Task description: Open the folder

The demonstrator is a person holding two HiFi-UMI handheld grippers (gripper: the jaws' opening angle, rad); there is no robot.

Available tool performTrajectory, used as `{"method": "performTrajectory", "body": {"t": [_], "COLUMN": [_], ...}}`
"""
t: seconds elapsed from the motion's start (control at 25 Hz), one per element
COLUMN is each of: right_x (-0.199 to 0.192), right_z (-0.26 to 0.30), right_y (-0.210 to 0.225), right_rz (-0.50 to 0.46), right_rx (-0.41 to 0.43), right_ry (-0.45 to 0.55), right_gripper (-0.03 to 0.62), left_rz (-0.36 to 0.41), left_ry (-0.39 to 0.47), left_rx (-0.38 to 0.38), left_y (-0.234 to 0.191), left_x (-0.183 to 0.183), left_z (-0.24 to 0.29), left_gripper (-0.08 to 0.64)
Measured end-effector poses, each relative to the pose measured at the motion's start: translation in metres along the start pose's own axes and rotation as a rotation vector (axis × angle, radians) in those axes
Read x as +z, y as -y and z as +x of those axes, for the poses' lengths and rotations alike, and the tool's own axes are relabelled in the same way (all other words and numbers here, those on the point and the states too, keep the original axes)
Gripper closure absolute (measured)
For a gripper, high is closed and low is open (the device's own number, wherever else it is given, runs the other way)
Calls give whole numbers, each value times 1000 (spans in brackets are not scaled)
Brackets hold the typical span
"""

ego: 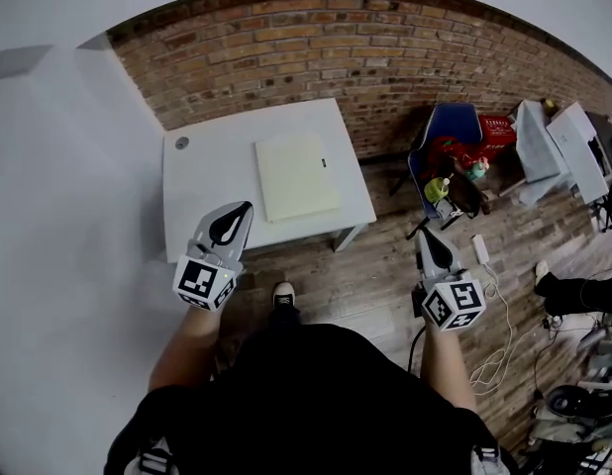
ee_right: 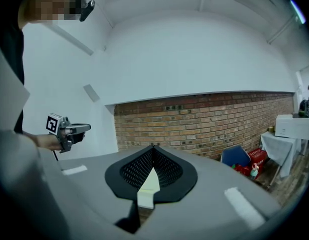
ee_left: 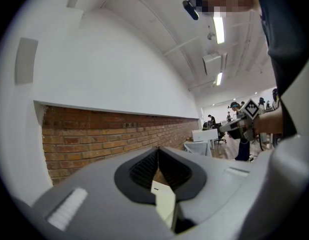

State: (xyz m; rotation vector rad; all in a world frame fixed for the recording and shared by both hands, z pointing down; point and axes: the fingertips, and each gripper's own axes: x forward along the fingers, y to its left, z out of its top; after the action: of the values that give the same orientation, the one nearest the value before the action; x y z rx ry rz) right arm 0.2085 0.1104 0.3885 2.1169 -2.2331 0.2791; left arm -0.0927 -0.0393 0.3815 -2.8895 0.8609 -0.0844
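Holds left tool [ego: 244, 208] by tabletop [ego: 202, 181] near edge, right tool [ego: 426, 232] off past near right corner; both shut, empty, level, apart from folder [ego: 298, 176], likely pre-contact. Finds folder flat, closed, on tabletop's right half, open to reach from above; long axis near edge to far edge, dark tab [ego: 324, 163] facing right edge.

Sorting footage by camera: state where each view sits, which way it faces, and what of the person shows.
Head view: on the person's head, steeply down at the white table with the folder; forearms, torso, a shoe, left gripper and right gripper show.
Left gripper view: on the left gripper, along its shut fingers toward the brick wall; right gripper at right.
Right gripper view: on the right gripper, along its shut fingers toward that wall; left gripper at left.
Shared: brick wall in all three.
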Motion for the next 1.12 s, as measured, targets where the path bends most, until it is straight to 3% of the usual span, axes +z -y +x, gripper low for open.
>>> {"method": "performTrajectory", "body": {"t": [0.6, 1.12], "right_x": [-18, 1], "right_z": [51, 112], "right_y": [15, 20], "right_rz": [39, 26], "right_rx": [-8, 4], "right_ry": [-41, -44], "right_gripper": [590, 590], "left_rz": [-7, -33], "left_ry": [-49, -48], "left_rx": [-39, -59], "left_y": [-34, -73], "left_x": [-20, -27], "left_z": [43, 87], "left_gripper": [558, 558]}}
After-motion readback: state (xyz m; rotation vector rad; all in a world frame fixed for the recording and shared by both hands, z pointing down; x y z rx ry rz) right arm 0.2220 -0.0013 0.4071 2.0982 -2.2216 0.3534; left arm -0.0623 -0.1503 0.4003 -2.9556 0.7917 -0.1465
